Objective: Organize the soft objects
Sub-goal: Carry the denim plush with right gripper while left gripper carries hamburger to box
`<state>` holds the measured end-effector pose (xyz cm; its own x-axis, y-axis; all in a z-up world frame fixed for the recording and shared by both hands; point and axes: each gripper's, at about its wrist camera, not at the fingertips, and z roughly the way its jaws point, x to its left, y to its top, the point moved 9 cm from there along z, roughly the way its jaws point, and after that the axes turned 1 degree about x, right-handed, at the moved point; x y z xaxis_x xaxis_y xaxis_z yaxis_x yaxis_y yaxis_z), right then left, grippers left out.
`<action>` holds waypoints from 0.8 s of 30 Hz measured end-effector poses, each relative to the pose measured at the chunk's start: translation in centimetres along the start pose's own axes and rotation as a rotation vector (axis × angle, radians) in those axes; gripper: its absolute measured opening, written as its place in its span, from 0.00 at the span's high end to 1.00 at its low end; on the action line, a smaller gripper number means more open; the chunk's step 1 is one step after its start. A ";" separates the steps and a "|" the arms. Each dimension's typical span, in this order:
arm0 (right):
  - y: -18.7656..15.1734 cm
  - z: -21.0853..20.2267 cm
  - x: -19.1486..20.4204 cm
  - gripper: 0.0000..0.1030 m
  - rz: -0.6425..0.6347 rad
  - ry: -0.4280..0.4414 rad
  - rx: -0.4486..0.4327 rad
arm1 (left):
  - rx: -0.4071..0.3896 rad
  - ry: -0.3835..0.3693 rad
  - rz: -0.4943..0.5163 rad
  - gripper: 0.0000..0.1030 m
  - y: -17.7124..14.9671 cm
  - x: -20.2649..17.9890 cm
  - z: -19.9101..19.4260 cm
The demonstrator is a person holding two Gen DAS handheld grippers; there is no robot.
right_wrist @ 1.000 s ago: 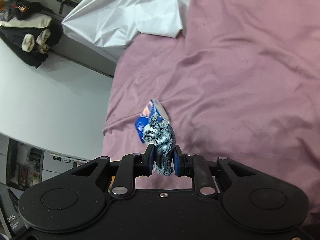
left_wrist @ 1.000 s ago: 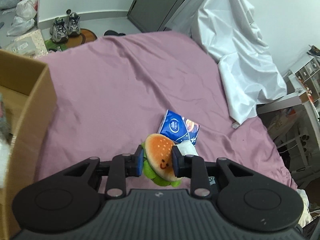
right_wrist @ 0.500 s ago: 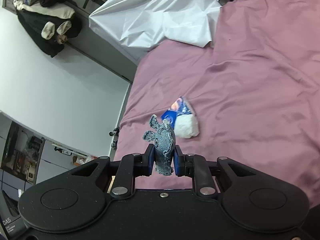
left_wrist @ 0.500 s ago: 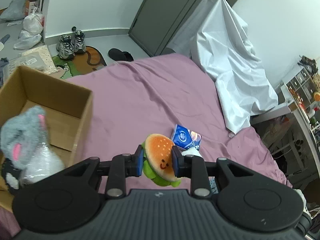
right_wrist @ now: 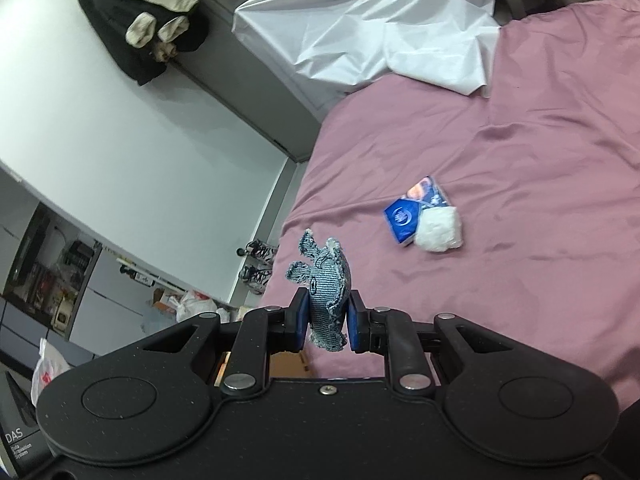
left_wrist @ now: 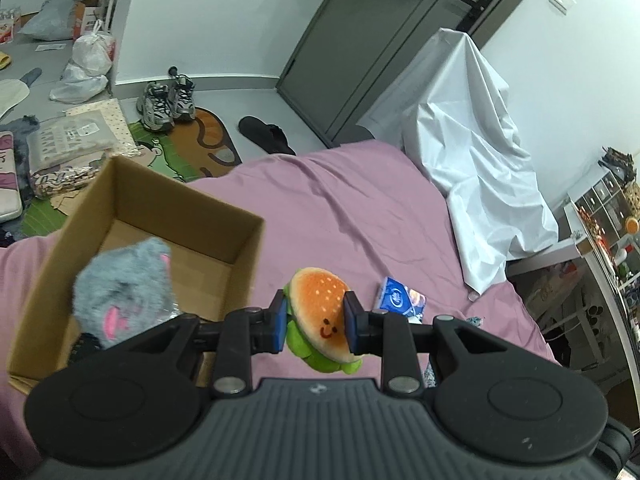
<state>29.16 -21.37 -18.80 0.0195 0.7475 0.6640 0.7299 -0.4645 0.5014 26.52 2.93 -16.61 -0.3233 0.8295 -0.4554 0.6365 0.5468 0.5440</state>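
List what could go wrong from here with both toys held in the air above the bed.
1. The left gripper pinches the burger plush only at its sides; soft stuffing may slip free short of the cardboard box.
2. The gray plush already fills the box's near end, so a drop there may bounce out.
3. The right gripper holds the denim toy by its lower part; it may wobble loose.

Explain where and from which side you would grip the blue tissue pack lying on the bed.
Grip the blue tissue pack across its narrow width, coming from above. It lies flat on the pink sheet; the white fluffy ball touches one end, so keep toward the free end.
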 end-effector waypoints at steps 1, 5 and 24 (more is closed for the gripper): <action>-0.3 0.0 0.4 0.81 -0.013 -0.001 0.001 | -0.004 0.003 -0.002 0.74 0.2 0.4 -0.2; -1.0 0.3 2.1 0.81 -0.046 0.008 0.007 | -0.011 0.010 -0.014 0.74 0.8 1.7 -0.9; -4.2 2.8 8.6 0.81 -0.145 0.046 0.038 | -0.037 0.018 -0.041 0.74 3.7 7.0 -2.9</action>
<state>28.19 -11.70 -16.72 -0.1190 0.7825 0.6112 0.7479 -0.3342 0.5735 24.53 11.10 -15.73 -0.3618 0.8078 -0.4653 0.5962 0.5842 0.5507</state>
